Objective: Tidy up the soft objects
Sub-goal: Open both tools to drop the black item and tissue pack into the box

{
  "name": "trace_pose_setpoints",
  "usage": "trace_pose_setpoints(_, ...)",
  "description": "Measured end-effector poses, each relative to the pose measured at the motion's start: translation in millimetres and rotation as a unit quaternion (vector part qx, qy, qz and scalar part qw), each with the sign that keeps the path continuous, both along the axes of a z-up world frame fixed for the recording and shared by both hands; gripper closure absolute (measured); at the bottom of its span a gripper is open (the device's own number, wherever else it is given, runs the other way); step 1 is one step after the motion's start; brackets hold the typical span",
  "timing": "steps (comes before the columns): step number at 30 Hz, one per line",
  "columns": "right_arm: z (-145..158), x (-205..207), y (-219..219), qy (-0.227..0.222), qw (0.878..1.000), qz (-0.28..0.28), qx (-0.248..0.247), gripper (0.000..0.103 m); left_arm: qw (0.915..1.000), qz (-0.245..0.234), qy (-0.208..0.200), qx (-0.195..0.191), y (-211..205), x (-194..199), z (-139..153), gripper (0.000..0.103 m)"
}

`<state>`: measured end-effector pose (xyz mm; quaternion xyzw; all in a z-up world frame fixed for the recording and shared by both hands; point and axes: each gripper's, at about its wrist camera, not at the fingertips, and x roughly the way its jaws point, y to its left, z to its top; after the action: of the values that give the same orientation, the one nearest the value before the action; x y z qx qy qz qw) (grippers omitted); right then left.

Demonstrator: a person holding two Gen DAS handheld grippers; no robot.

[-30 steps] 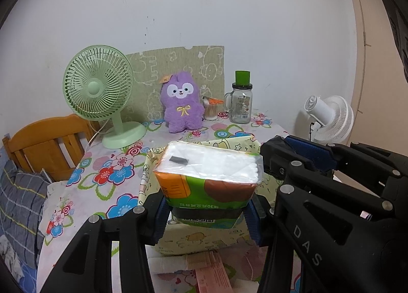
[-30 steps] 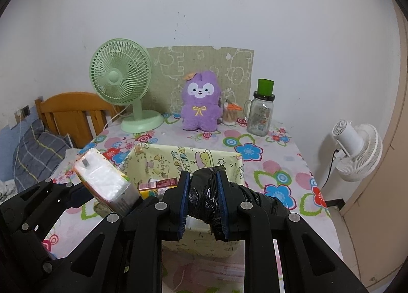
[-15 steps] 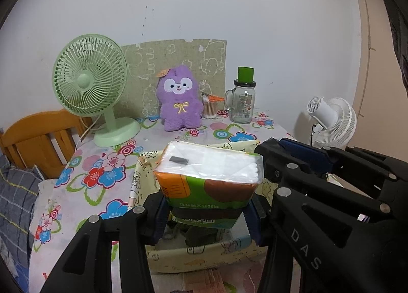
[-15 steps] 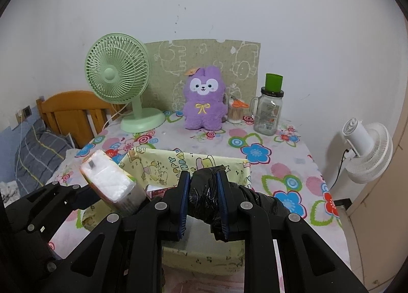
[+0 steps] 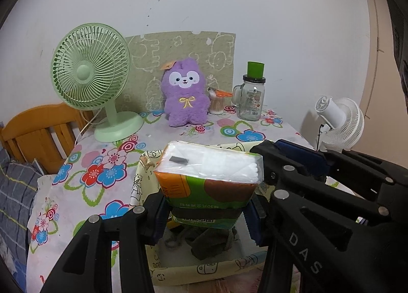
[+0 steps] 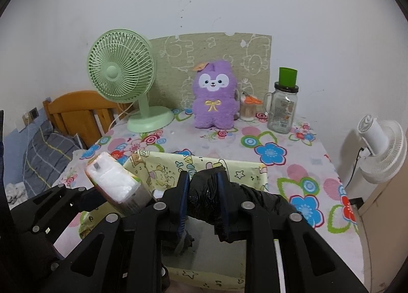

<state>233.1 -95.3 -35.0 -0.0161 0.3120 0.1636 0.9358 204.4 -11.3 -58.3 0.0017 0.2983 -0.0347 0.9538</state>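
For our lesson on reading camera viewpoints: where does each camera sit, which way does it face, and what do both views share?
Left wrist: on the left hand-held gripper, facing the wall across the table; its fingers clamp a tissue pack over the yellow box.
Right wrist: on the right hand-held gripper, facing likewise; its fingers pinch a black bag.
Shared: green fan, purple plush, jar.

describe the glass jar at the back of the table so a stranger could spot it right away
Start at the floral tablecloth and look to its far edge by the wall, right of the purple plush toy. The glass jar stands there upright: clear, with a handle, the only thing with a green cap.
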Motion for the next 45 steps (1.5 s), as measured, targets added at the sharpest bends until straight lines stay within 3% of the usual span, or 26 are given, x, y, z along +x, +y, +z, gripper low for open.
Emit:
trace_pose_setpoints(2, -1.4, 1.8, 1.1, 0.002, 1.000, 0.001, 0.000, 0.064, 1.0000, 0.001, 0.001, 0.002, -0.2, 0.8, -0.6, 0.050)
trace_pose_setpoints(3, -2.0, 2.3, 1.3, 0.003, 1.000, -0.002, -0.002, 0.042, 1.0000, 0.001, 0.001, 0.003, -0.7, 1.0, -1.1, 0.050)
trace_pose_setpoints(4, -2.0, 1.6, 0.9, -0.001, 1.000, -0.013, -0.006, 0.029, 1.0000, 0.005, 0.003, 0.008, -1.4, 1.4, -1.9, 0.050)
trace_pose_setpoints(7, 0.3, -2.9, 1.2, -0.025, 0.999, -0.023, -0.023, 0.021, 0.9999, 0.008, 0.003, 0.010, -1.5, 2.4, -3.3, 0.050)
trace_pose_setpoints(28, 3.5, -10.5, -35.5, -0.016, 0.997, -0.070, -0.040, 0.014, 0.9996, -0.025, 0.012, 0.001, -32.6, 6.9, -4.9, 0.048)
trace_pose_setpoints(31, 1.3, -11.7, -42.4, -0.010, 0.996, -0.078, -0.039, 0.014, 0.9994, -0.030, 0.017, -0.002, -37.3, 9.2, -7.6, 0.036)
trace_pose_setpoints(38, -1.5, -15.3, -50.1, -0.005, 0.996, -0.081, -0.040, 0.014, 0.9986, -0.047, 0.021, -0.007, -46.6, 8.0, -10.6, 0.020)
trace_pose_setpoints(45, 0.5, -19.6, -49.3, -0.005, 0.997, -0.076, -0.031, 0.014, 0.9986, -0.050, 0.015, -0.004, -47.3, 1.5, -7.3, 0.014)
